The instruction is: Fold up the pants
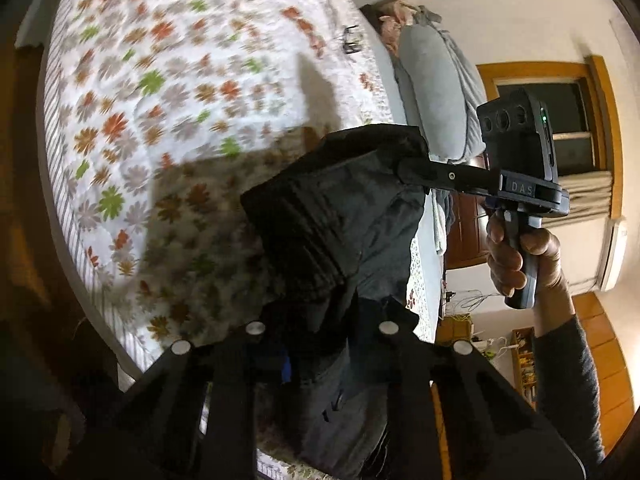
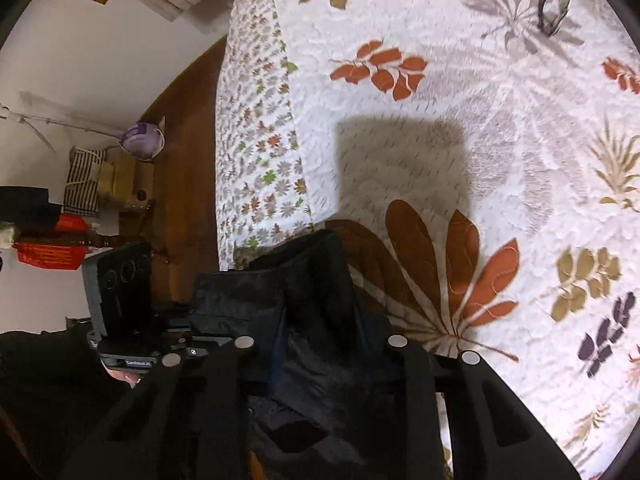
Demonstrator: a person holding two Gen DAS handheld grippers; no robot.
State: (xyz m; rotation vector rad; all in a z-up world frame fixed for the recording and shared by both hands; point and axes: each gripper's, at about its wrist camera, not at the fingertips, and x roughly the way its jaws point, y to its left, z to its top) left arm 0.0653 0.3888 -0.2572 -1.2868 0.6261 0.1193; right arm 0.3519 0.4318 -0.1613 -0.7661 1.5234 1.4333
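The dark pants hang bunched in the air above the flowered bed, held by both grippers. My left gripper is shut on the cloth at the bottom of the left wrist view. My right gripper shows there too, its fingers clamped on the upper right edge of the pants. In the right wrist view the pants fill the space between my right gripper fingers, and the left gripper's body sits close at the left.
The bed with a flowered quilt lies below. A small dark object lies on the quilt. Grey pillows lie at the bed's end. Wooden floor, boxes and bags stand beside the bed.
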